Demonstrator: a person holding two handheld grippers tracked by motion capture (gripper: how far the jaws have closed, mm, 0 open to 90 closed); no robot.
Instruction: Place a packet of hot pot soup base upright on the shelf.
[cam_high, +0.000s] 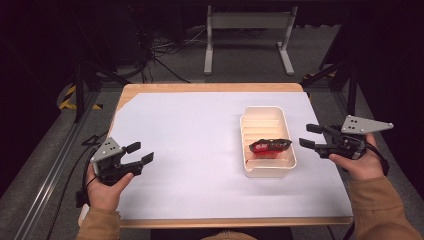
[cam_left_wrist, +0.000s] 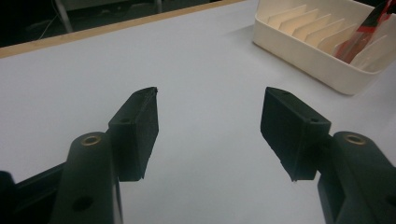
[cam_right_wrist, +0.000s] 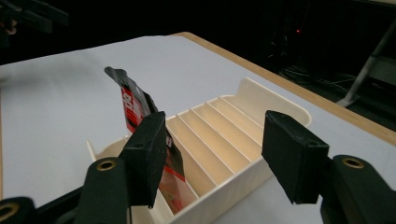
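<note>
One red-and-black packet (cam_high: 270, 146) stands tilted in the ribbed cream tray (cam_high: 248, 123).

One table (cam_high: 210, 88). One white sheet (cam_high: 190, 150) over it. One cream tray (cam_high: 268, 172), slotted by thin dividers; high view shows roughly six or seven dividers, exact count unclear. One red-black packet (cam_high: 270, 145) in tray. Two grippers: left (cam_high: 140, 152), right (cam_high: 307, 135). Two hands, one per gripper. One white stand (cam_high: 248, 21) behind table.

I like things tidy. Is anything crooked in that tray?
Yes. The red-and-black packet leans tilted in a near slot of the cream tray, poking above its dividers instead of standing straight. The other slots look empty.
</note>
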